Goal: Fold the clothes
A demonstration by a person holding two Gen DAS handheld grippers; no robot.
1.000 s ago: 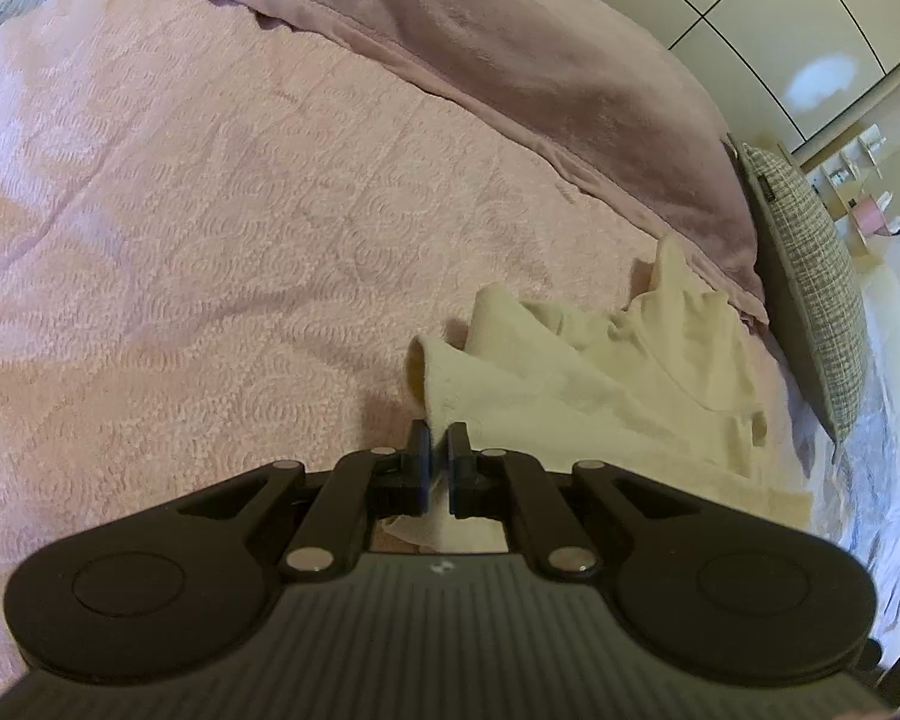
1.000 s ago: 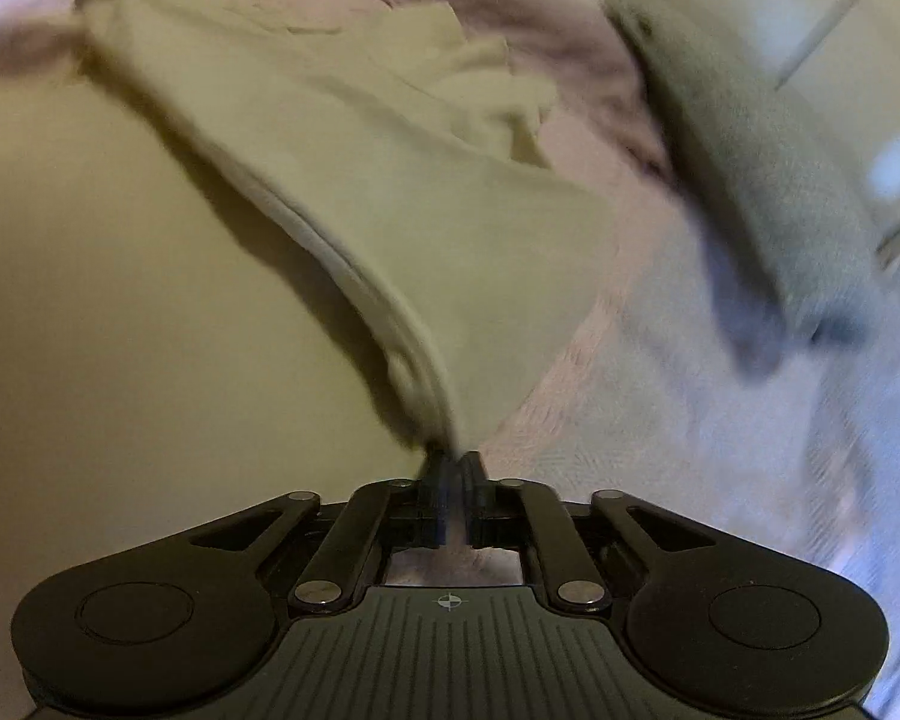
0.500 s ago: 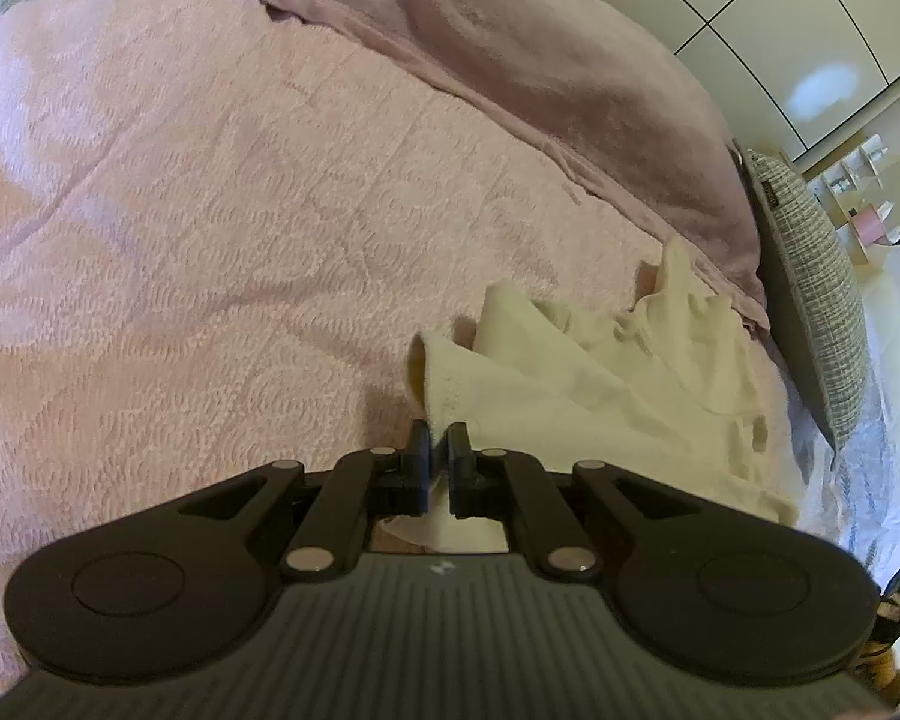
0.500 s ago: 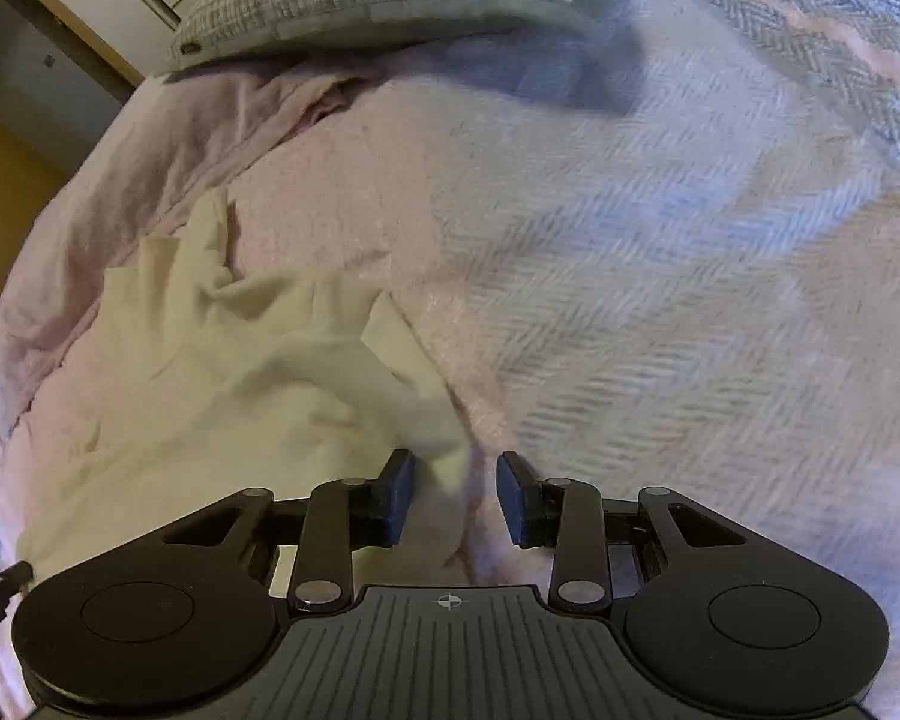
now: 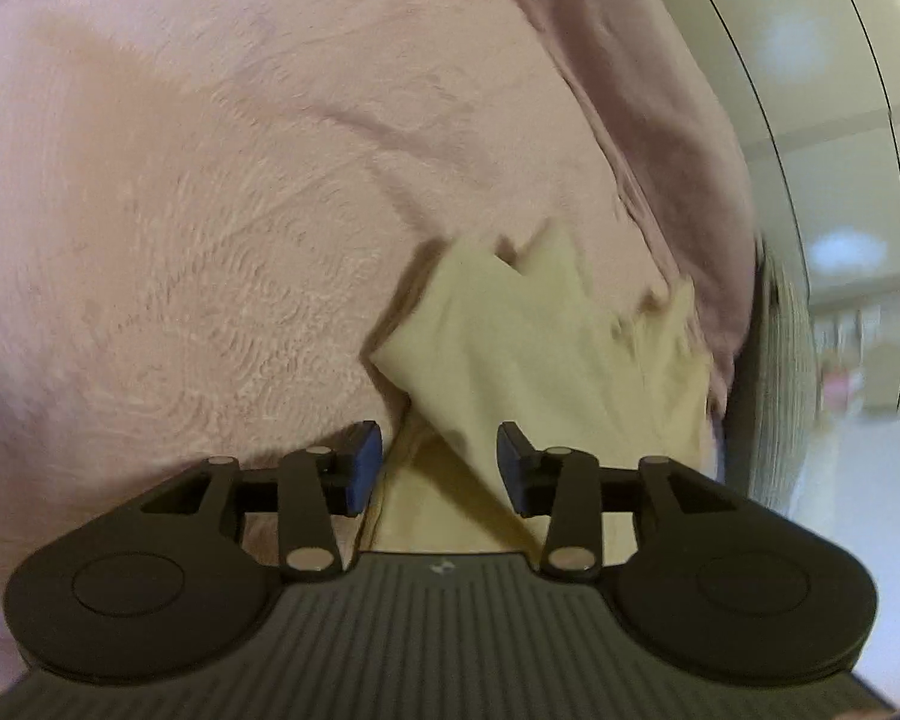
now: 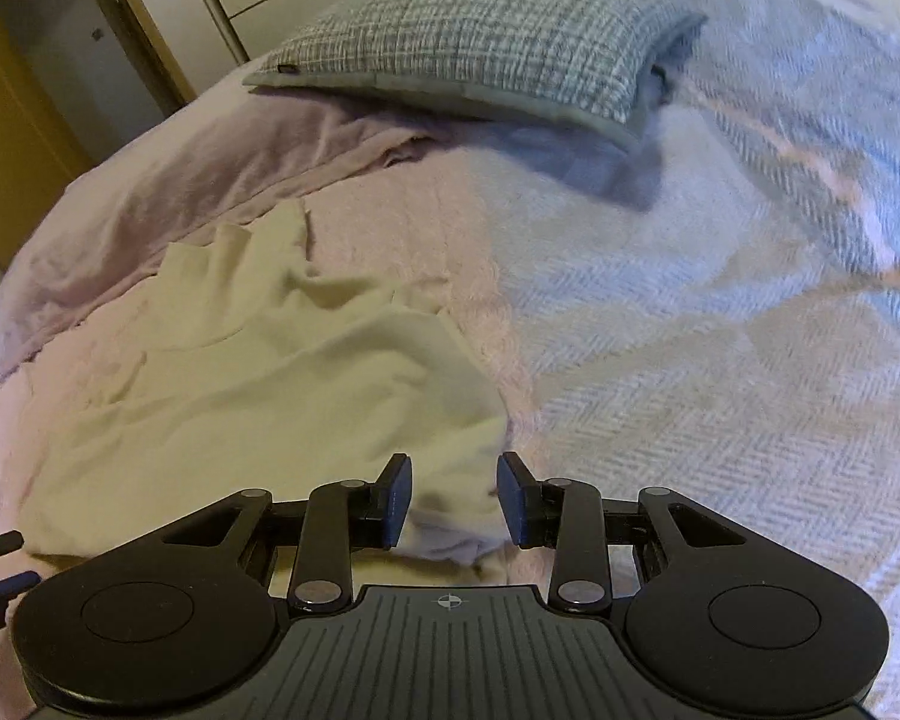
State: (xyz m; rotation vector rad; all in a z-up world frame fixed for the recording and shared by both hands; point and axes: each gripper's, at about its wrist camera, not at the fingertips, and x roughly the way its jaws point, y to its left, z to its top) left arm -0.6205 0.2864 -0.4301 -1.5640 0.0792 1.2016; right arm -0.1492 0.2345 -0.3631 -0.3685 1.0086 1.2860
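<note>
Fingers (image 5: 363, 468) of the left gripper (image 5: 440, 468), pinched shut a second ago, now stand spread; right gripper (image 6: 455, 501) likewise spread. Cream garment (image 6: 282, 372) lies released, rumpled on the pink bedspread (image 5: 210, 192); this fold looks set down.

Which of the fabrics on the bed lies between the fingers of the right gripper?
The cream garment: its near edge sits between the open fingers of the right gripper. The pink blanket and blue-grey herringbone blanket lie beside and beyond.

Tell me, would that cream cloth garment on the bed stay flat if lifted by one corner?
Probably not. The crumpled cream cloth garment already lies in soft folds on the pink textured bedspread, so it likely droops. It looks thin, so probably light. Pushed, it would likely bunch, not slide.
</note>
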